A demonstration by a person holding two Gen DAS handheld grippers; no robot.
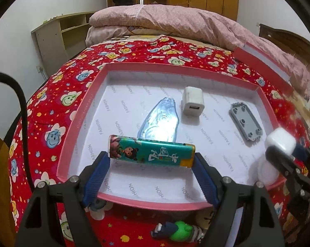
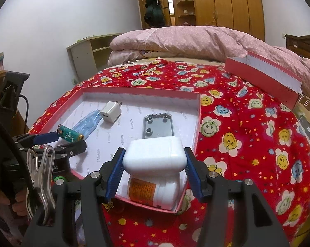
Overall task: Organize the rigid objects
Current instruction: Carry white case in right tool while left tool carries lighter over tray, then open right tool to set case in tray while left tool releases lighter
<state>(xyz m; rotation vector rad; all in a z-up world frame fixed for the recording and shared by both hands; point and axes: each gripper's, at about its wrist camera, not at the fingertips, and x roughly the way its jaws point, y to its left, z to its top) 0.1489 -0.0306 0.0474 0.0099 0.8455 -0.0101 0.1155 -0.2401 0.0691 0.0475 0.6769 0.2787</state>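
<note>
Currently: left gripper (image 1: 150, 162) fingers spread wide, clamping green lighter (image 1: 151, 151) endwise over pink tray (image 1: 80, 111); right gripper (image 2: 153, 164) fingers grip white adapter (image 2: 155, 153).

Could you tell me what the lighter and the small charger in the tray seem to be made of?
Lighter: likely plastic under a glossy printed cartoon wrap, judging by its sheen. Small charger: apparently matte white hard plastic, with moulded edges and a USB slot.

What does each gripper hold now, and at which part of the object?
The left gripper holds the green lighter by its two ends, over the pink tray. The right gripper holds the white bottle by the sides of its cap.
</note>
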